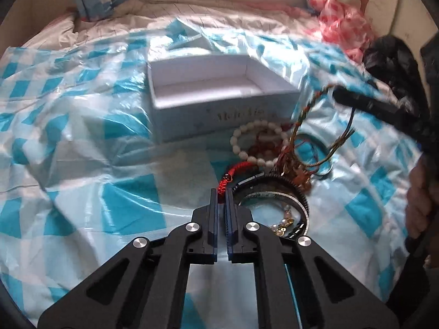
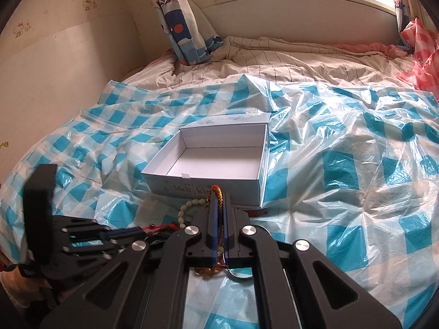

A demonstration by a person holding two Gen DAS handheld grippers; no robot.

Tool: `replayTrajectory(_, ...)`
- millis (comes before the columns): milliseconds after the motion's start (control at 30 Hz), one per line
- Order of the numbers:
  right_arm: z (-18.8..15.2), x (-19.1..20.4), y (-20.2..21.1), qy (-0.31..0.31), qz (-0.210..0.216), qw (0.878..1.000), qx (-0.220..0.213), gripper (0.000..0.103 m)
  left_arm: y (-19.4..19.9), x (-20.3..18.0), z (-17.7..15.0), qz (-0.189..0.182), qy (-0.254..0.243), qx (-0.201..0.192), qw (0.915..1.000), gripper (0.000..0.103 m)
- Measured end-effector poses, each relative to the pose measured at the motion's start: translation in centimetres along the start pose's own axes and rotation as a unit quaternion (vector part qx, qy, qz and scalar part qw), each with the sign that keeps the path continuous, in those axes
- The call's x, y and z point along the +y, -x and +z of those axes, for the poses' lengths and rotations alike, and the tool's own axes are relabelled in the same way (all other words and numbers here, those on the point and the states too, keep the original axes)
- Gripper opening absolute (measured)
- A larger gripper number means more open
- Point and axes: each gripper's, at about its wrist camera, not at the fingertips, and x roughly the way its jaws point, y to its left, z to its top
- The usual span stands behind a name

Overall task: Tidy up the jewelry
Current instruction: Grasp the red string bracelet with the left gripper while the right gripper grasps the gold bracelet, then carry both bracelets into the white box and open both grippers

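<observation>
Jewelry (image 1: 274, 170) lay heaped on the blue-checked plastic sheet (image 1: 82, 137) over the bed, just near of the empty white box (image 1: 219, 87). My left claw (image 1: 221, 194) was pressed together on the red cord bracelet (image 1: 233, 174) at the heap's left edge. To the right, my right claw (image 2: 218, 200) pinched a braided cord bracelet (image 1: 301, 118), raised clear of the heap beside the box. I judged sorting was midway: next each cord needed lifting free and over the box wall. Tangled white beads (image 1: 255, 142) and a dark toothed bangle (image 1: 288, 189) could drag along.
</observation>
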Motion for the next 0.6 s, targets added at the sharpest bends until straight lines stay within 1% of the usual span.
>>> replayTrajectory(67,0.0,0.0,0.0,0.0,0.0,1.0,0.001,0.004,1.5,0.9,0.1,-0.016,0.014,-0.015,0.9997,0.004)
replayTrajectory(133,0.0,0.0,0.0,0.0,0.001,1.0,0.002,0.004,2.3,1.5,0.1,-0.019,0.024,-0.021,0.9993,0.004)
replayTrajectory(333,-0.3,0.4,-0.2,0.001,0.0,1.0,0.006,0.004,1.6,2.8,-0.2,-0.023,0.05,-0.01,0.9984,0.005)
replayTrajectory(400,-0.3,0.4,-0.3,0.002,0.0,1.0,0.007,0.004,1.6,2.7,-0.1,-0.018,0.044,-0.012,0.9988,0.005)
replayTrajectory(500,-0.3,0.4,-0.3,0.001,0.0,1.0,0.006,0.004,1.3,2.4,-0.1,0.0,0.033,-0.008,0.9994,0.005)
replayTrajectory(600,-0.3,0.4,-0.3,0.002,0.001,1.0,0.006,0.004,1.3,2.5,0.0,0.002,0.033,-0.006,0.9995,0.005)
